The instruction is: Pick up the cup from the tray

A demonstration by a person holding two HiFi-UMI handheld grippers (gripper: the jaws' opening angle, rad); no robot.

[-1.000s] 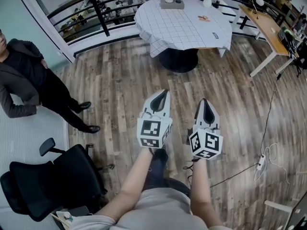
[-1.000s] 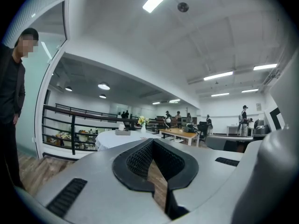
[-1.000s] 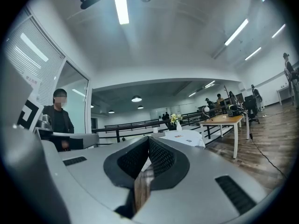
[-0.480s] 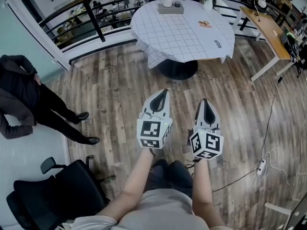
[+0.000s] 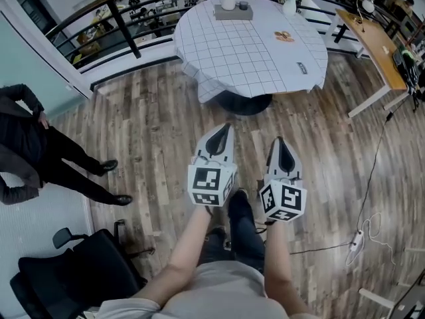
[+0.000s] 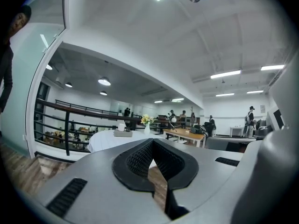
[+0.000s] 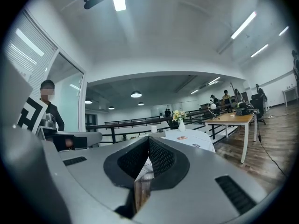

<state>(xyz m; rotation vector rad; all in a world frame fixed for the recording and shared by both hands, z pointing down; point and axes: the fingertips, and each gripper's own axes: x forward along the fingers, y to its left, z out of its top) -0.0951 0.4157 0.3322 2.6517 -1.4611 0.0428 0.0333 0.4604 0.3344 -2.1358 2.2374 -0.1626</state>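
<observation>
Head view: we hold both grippers out level over the wood floor (image 5: 153, 131), side by side, not touching. Left gripper (image 5: 227, 127) has its jaws clenched with nothing in them. Right gripper (image 5: 279, 141) is the same, clenched and empty. Cup (image 5: 228, 1) is white and stands upright on the grey tray (image 5: 234, 13) at the far edge of the round counter (image 5: 252, 52), well apart from both grippers. A small dark item sits on the tray just beside the cup; we can't tell what it is. Vase (image 5: 289, 0) with flowers stands on the counter right of the tray. Railing (image 5: 126, 28) runs behind the counter. Person (image 5: 30, 158) in dark clothes stands at left, chair (image 5: 73, 278) is at lower left, desk (image 5: 373, 45) at right.

Left gripper view: jaws meet tip to tip, nothing between them. Past the tips we see the counter, with the cup (image 6: 122, 126) on the tray (image 6: 123, 133), left of the jaw line. The vase is right of the tray, the desk further right.

Right gripper view: jaws closed, and only floor and tablecloth show through the slit. The cup (image 7: 153, 129) looks small just above the tips, on the far counter. The vase is to its right, then the desk. The person is at the left edge.
</observation>
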